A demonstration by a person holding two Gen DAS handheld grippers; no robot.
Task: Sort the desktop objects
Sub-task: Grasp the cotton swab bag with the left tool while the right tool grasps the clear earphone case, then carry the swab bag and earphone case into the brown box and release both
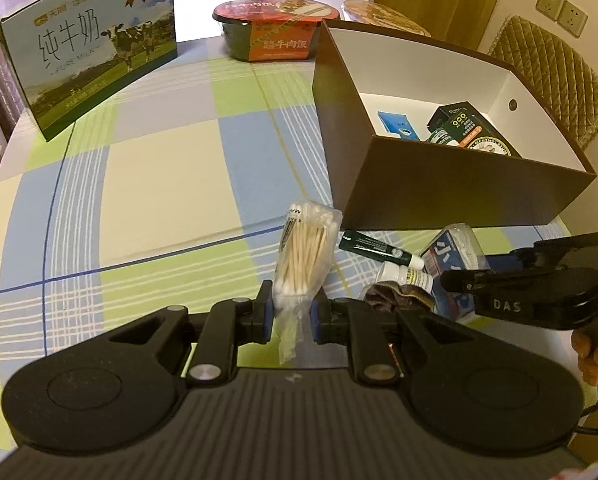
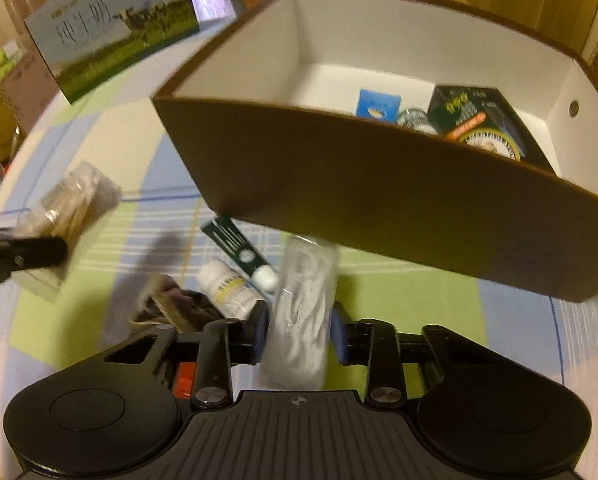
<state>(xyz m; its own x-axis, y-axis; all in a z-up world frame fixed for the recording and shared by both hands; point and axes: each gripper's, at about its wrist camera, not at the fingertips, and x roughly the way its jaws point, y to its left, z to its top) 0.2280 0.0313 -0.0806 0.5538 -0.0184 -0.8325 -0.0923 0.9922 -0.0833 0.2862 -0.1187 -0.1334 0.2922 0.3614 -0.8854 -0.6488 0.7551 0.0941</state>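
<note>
Clear plastic crinkles in both my tools: the left tool (image 1: 291, 316) clenches an upright bag of wooden cotton swabs (image 1: 305, 248), the right tool (image 2: 299, 334) a clear plastic swab case (image 2: 301, 320), both just short of the brown cardboard box (image 2: 379, 184) ahead.

Before me, upper left of the frame: a tall blue-and-green cardboard milk carton case (image 1: 87, 44) printed with cows, standing upright. Top centre: a black oval instant-meal tub with a red lid (image 1: 275, 28). Beside it, top right: a second round tub (image 1: 383, 14), partly hidden. Far right: a quilted tan chair back (image 1: 551, 76). Upper right corner: two beige wall sockets (image 1: 563, 10). Underneath: a checked pastel tablecloth (image 1: 159, 168).
</note>
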